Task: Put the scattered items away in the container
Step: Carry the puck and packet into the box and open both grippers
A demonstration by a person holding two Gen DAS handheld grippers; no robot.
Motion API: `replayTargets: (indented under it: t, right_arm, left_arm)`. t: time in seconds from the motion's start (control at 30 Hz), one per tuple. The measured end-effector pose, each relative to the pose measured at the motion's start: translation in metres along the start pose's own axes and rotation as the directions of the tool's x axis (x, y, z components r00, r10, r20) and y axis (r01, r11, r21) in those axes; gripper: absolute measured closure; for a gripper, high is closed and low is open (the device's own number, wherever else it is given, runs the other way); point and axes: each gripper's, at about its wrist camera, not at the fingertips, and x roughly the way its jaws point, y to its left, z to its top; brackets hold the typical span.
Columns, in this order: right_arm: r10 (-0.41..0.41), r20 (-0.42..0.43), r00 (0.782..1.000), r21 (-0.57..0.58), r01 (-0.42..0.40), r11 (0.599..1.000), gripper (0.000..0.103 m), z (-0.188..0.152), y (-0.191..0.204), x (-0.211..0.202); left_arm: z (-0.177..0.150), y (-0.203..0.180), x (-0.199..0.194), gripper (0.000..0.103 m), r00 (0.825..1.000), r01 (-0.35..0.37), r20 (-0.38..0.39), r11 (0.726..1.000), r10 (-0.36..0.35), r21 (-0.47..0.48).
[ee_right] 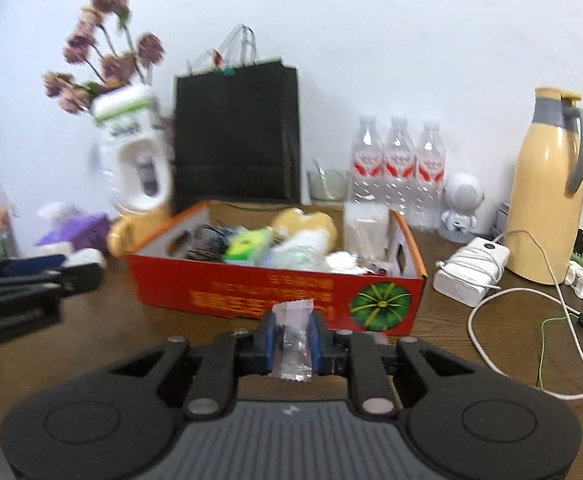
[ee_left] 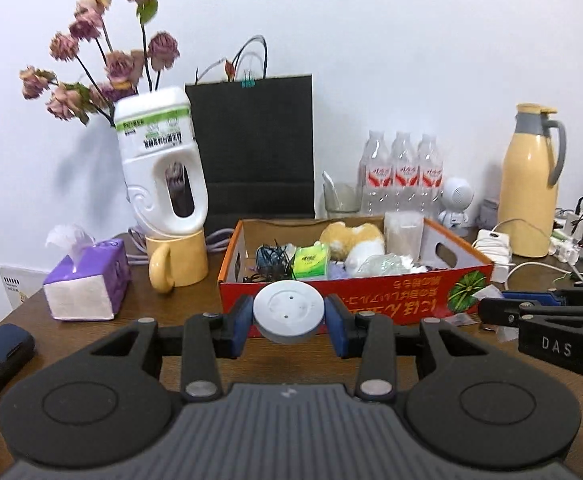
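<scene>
Box (ee_right: 251, 292) contents blurred, half-hidden

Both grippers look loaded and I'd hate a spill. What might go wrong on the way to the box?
The left gripper holds the round white disc only by its curved edges, so it might slip out. The right gripper pinches a thin clear wrapper, which may slide free. The red box is already crowded, so a dropped item could bounce off the plush toy.
</scene>
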Motion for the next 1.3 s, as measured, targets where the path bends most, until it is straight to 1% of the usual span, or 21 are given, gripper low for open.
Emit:
replayTargets:
  t: [0.07, 0.17, 0.47, 0.6, 0.7, 0.8, 0.87, 0.93, 1.0, 1.07, 1.13, 1.17, 1.2, 1.23, 1.27, 1.3]
  right_arm:
    - [0.022, 0.011, 1.000, -0.010, -0.022, 1.000, 0.086, -0.005, 0.007, -0.015]
    - [0.031, 0.014, 0.999, -0.017, -0.031, 0.999, 0.086, -0.011, 0.013, -0.030]
    - [0.029, 0.015, 0.999, 0.004, -0.029, 1.000, 0.086, -0.020, 0.012, -0.050]
    - [0.030, 0.039, 0.999, 0.015, -0.031, 0.999, 0.086, -0.024, 0.011, -0.062]
    - [0.034, 0.058, 0.998, 0.033, -0.036, 0.999, 0.086, -0.029, 0.011, -0.071]
    - [0.038, 0.106, 0.994, 0.045, -0.043, 0.998, 0.086, -0.028, 0.011, -0.080]
    - [0.039, 0.141, 0.989, 0.050, -0.047, 0.998, 0.086, -0.023, 0.010, -0.081]
    - [0.040, 0.160, 0.986, 0.045, -0.048, 0.998, 0.086, -0.013, 0.009, -0.076]
    - [0.044, 0.170, 0.984, 0.037, -0.051, 0.998, 0.086, 0.002, 0.006, -0.066]
    - [0.056, 0.176, 0.983, 0.034, -0.062, 0.997, 0.086, 0.019, 0.002, -0.053]
    - [0.080, 0.162, 0.984, 0.016, -0.084, 0.996, 0.085, 0.041, -0.001, -0.035]
    - [0.101, 0.143, 0.984, 0.007, -0.103, 0.995, 0.083, 0.054, -0.003, -0.023]
    - [0.130, 0.113, 0.985, 0.000, -0.131, 0.991, 0.084, 0.064, -0.004, -0.012]
    - [0.158, 0.092, 0.983, 0.006, -0.159, 0.987, 0.084, 0.075, -0.005, 0.000]
    - [0.181, 0.086, 0.980, 0.017, -0.183, 0.983, 0.084, 0.084, -0.007, 0.011]
    - [0.198, 0.065, 0.978, 0.013, -0.199, 0.980, 0.085, 0.095, -0.006, 0.026]
  left_arm:
    - [-0.005, -0.003, -0.009, 0.063, 1.000, 0.009, 0.005, 1.000, -0.009, 0.004]
    - [-0.009, -0.008, -0.016, 0.063, 1.000, 0.026, -0.013, 1.000, -0.026, 0.012]
    - [-0.014, -0.012, -0.032, 0.063, 1.000, 0.024, 0.009, 0.999, -0.024, 0.040]
    - [-0.018, -0.008, -0.043, 0.063, 0.999, 0.005, 0.031, 1.000, -0.006, 0.020]
    - [-0.022, -0.008, -0.059, 0.063, 0.999, -0.013, 0.045, 1.000, 0.013, -0.008]
    - [-0.022, -0.009, -0.079, 0.063, 0.993, -0.002, 0.118, 1.000, 0.005, -0.024]
    - [-0.017, -0.009, -0.081, 0.063, 0.984, -0.010, 0.177, 1.000, 0.015, -0.029]
    - [-0.006, -0.005, -0.070, 0.063, 0.984, -0.002, 0.179, 1.000, 0.006, -0.025]
    - [0.009, 0.003, -0.051, 0.063, 0.986, 0.010, 0.169, 0.999, -0.002, -0.047]
    - [0.026, 0.010, -0.026, 0.063, 0.988, 0.021, 0.154, 0.999, -0.014, -0.043]
    - [0.044, 0.016, 0.004, 0.063, 0.991, 0.022, 0.132, 0.999, -0.018, -0.031]
    - [0.051, 0.019, 0.022, 0.063, 0.995, 0.026, 0.098, 0.999, -0.024, -0.021]
    - [0.058, 0.022, 0.041, 0.063, 0.998, 0.035, 0.049, 0.999, -0.033, -0.024]
    - [0.065, 0.026, 0.063, 0.063, 0.999, 0.038, -0.012, 0.998, -0.039, -0.048]
    - [0.071, 0.031, 0.080, 0.063, 0.997, 0.039, -0.064, 0.996, -0.044, -0.077]
    - [0.077, 0.034, 0.100, 0.063, 0.992, 0.054, -0.111, 0.994, -0.065, -0.098]
